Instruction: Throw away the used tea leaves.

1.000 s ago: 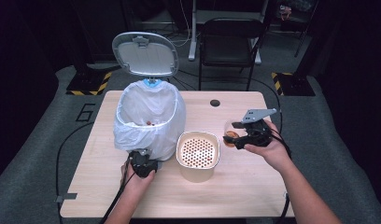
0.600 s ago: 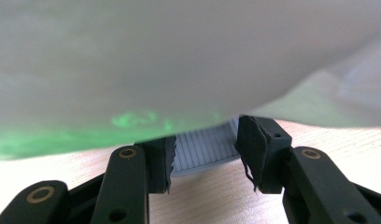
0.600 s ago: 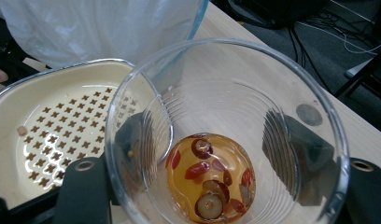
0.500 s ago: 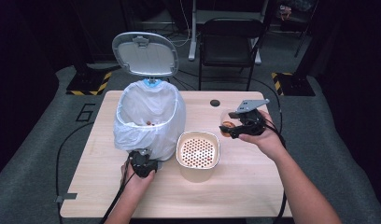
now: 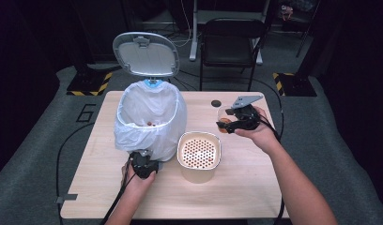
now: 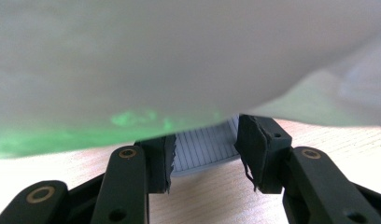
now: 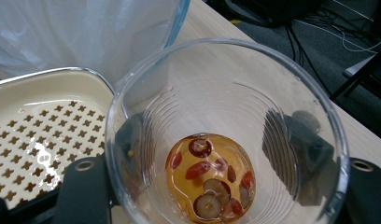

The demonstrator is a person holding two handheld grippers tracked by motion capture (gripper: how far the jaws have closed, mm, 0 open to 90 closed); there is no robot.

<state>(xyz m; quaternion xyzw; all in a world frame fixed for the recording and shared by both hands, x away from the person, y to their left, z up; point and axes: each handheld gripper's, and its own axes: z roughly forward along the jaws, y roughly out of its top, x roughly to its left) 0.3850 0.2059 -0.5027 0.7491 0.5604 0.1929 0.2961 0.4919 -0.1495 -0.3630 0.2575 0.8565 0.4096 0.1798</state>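
Observation:
A bin lined with a white bag (image 5: 149, 119) stands at the table's left with its lid (image 5: 145, 54) raised. My left gripper (image 5: 143, 164) sits at the bin's foot. In the left gripper view this gripper (image 6: 205, 140) is shut on the grey ribbed base (image 6: 202, 151) under the bag (image 6: 179, 60). My right gripper (image 5: 227, 124) is shut on a clear plastic cup (image 7: 226, 93), held above the table just right of a cream strainer bowl (image 5: 199, 150). A little amber liquid with red fruit slices (image 7: 209, 175) lies in the cup's bottom.
A small black round thing (image 5: 216, 103) lies on the wooden table (image 5: 255, 192) behind the cup. A dark chair (image 5: 232, 37) stands beyond the far edge. Cables trail from both grippers. Bare wood lies at the front and right.
My right gripper has carried the cup leftward, closer to the strainer bowl and the bin. The left gripper has stayed at the bin's base.

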